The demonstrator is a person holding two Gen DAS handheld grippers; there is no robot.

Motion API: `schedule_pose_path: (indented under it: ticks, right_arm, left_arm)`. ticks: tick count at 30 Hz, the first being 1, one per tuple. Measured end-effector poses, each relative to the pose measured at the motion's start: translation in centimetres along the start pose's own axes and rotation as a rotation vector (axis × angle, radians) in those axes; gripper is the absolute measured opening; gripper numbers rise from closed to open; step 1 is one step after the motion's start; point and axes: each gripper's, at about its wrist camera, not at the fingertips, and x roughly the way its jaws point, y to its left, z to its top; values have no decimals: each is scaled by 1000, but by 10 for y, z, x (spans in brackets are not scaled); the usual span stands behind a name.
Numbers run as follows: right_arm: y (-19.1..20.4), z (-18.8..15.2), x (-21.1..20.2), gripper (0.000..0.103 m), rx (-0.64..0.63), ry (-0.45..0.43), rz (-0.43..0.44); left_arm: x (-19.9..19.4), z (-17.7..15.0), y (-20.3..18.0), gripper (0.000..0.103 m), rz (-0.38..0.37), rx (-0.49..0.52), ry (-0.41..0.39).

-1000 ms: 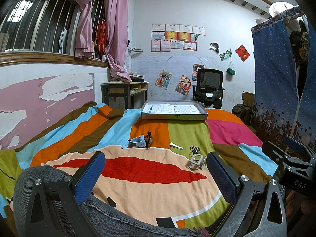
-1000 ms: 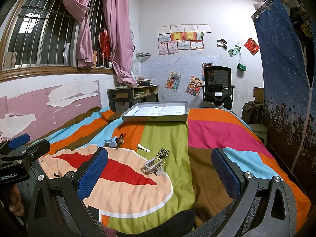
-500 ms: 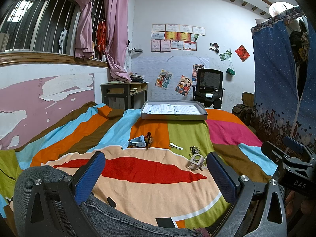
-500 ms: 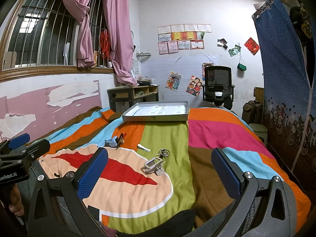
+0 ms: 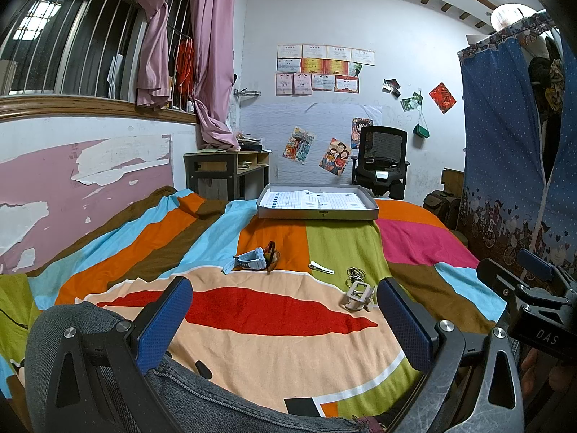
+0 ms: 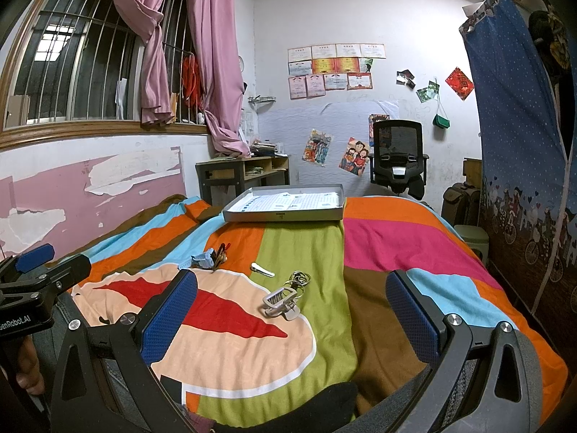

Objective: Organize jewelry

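Note:
On the striped bedspread lie a light blue watch [image 5: 249, 258] [image 6: 202, 259] with a dark red band beside it, a silver hair clip [image 5: 321, 267] [image 6: 262, 270], a ring of thin loops [image 5: 355, 272] [image 6: 300, 278] and a grey claw clip [image 5: 357, 295] [image 6: 280, 301]. A flat grey tray [image 5: 317, 213] [image 6: 283, 215] lined with printed paper sits at the far end of the bed. My left gripper [image 5: 285, 319] hovers open, well short of the items. My right gripper [image 6: 292, 315] is open too, with the claw clip lying between and beyond its pads.
A person's legs in grey jeans [image 5: 187, 393] lie under both grippers. A desk [image 5: 227, 169] and a black office chair [image 5: 382, 158] stand behind the bed, a blue curtain [image 5: 512, 166] hangs on the right, and the peeling pink wall [image 5: 83, 180] runs along the left.

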Motion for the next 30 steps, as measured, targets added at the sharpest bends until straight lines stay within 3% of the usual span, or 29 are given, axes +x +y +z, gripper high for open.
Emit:
schedule_pose_path:
  ticks: [30]
  right_arm:
    - [0,2,0,102,2,-1,8]
  left_arm:
    - [6,1,4,103,-2,-18,24]
